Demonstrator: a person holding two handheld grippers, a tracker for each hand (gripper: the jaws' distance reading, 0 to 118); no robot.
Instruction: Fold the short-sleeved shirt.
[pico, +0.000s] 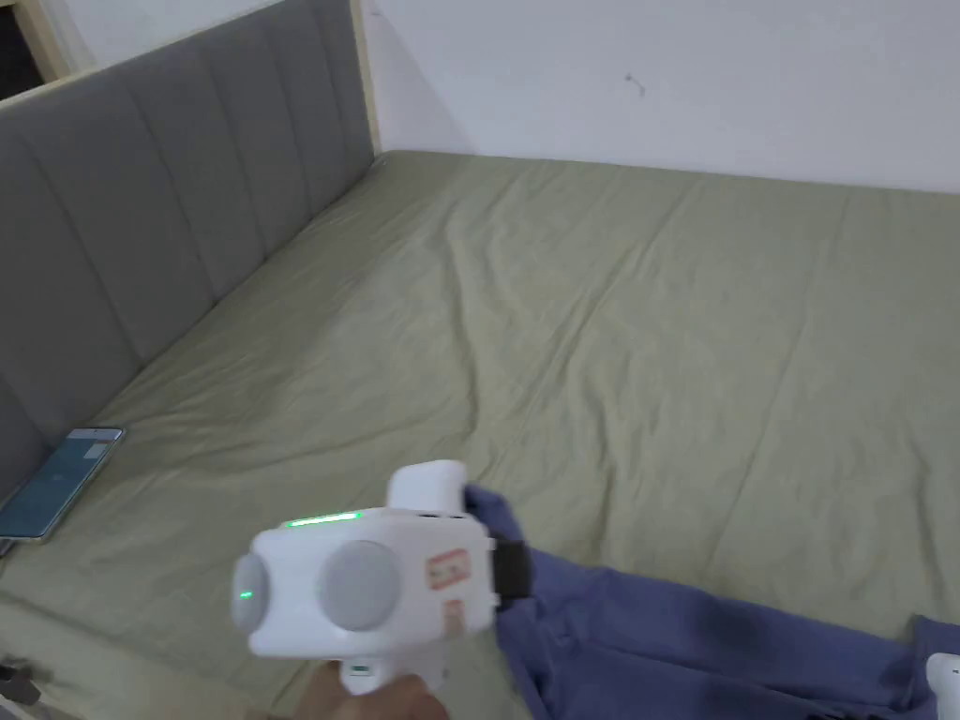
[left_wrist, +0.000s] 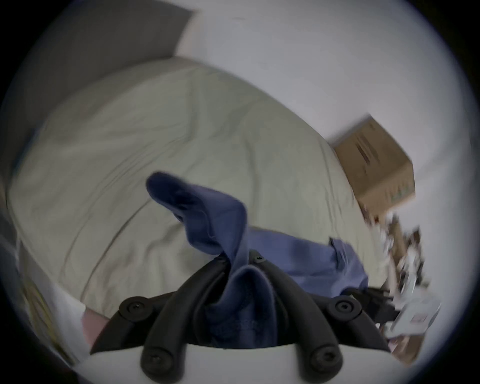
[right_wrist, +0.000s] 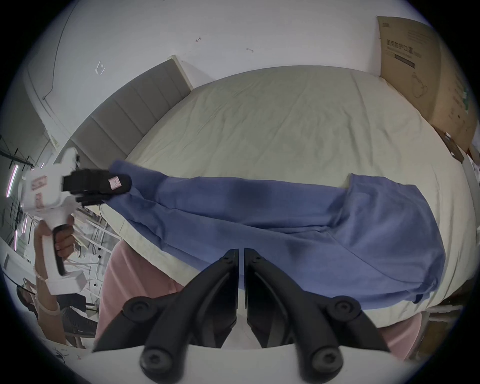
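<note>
The bed (pico: 581, 309) is the largest thing here, its pale green sheet creased but bare across most of its width, leaving wide open room out to the white wall (pico: 675, 75) at the far edge. A grey padded headboard (pico: 141, 216) closes off the left edge. Cardboard boxes (right_wrist: 426, 75) stand against the bed's right side.

The blue shirt (right_wrist: 285, 223) lies stretched along the near edge of the bed, one end bunched toward the right corner and partly hanging over the edge.

The left gripper (left_wrist: 240, 262) is clamped on a fold of the shirt, both jaws pressing the cloth, and lifts that end up off the sheet; a hand (right_wrist: 62, 237) holds its white handle. The right gripper (right_wrist: 241, 259) has its jaws drawn together with a thin gap; whether cloth sits between them I cannot tell, though the shirt's edge runs just behind its tips.

A phone (pico: 58, 481) lies flat by the headboard, well apart from the shirt.
</note>
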